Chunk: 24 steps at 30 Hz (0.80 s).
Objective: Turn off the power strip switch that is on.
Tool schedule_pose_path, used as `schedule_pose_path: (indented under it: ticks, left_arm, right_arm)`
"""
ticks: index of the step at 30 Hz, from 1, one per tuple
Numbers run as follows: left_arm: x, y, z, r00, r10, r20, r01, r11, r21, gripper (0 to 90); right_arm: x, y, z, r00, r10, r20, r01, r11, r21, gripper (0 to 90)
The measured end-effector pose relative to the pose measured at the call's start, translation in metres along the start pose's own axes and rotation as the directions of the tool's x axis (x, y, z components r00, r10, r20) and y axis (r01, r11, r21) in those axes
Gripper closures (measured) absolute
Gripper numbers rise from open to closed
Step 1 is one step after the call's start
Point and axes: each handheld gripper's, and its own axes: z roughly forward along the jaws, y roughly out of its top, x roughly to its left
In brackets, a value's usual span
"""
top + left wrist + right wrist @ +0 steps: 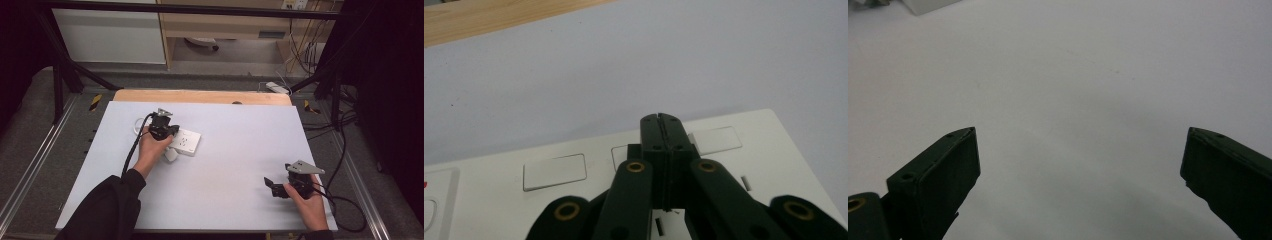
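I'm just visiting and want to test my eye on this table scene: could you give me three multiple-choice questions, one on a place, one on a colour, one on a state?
1. Where does the power strip lie on the table?
A. left half, under the left gripper
B. right near corner
C. off the table, on the floor

2. What colour is the power strip?
A. black
B. white
C. red

3. How do the jaws of the two grippers stand?
A. both wide open
B. left gripper shut, right gripper open
C. left open, right shut

Answers:
1 A: the high view shows it in the left half, with the left gripper above it.
2 B: its casing looks white in the high view and the left gripper view.
3 B: the left jaws meet with nothing between them; the right jaws stand far apart over bare table.
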Motion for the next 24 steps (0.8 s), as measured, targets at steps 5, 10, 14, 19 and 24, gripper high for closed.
schedule_pose_path:
  ticks: [5, 10, 14, 19, 24]
  left_arm:
    - [-0.0001, -0.0005, 0.001, 1.0, 0.001, -0.002, -0.001, 1.0, 0.004, 90.0]
    - [0.0006, -0.0009, 0.0018, 1.0, 0.0, -0.002, 0.0, 1.0, 0.005, 90.0]
    - [0.0001, -0.001, 0.0019, 1.0, 0.0, -0.001, 0.0, 1.0, 0.005, 90.0]
    - [-0.0011, -0.0008, 0.0018, 1.0, 0.006, 0.0, -0.006, 1.0, 0.005, 90.0]
    - [-0.0018, -0.0013, 0.0016, 1.0, 0.007, 0.002, -0.007, 1.0, 0.004, 90.0]
  right_arm:
    - [0.0001, 0.0, 0.0002, 1.0, 0.0, 0.001, 0.0, 1.0, -0.001, 3.0]
    - [0.0, 0.0, 0.0, 1.0, -0.001, 0.0, 0.001, 1.0, 0.0, 3.0]
    - [0.0, 0.0, 0.0002, 1.0, 0.0, 0.0, 0.0, 1.0, 0.0, 3.0]
    - [0.0001, 0.0, 0.0, 1.0, 0.0, -0.001, 0.0, 1.0, -0.001, 3.0]
    - [0.0001, 0.0, 0.0, 1.0, 0.0, -0.001, 0.0, 1.0, -0.001, 3.0]
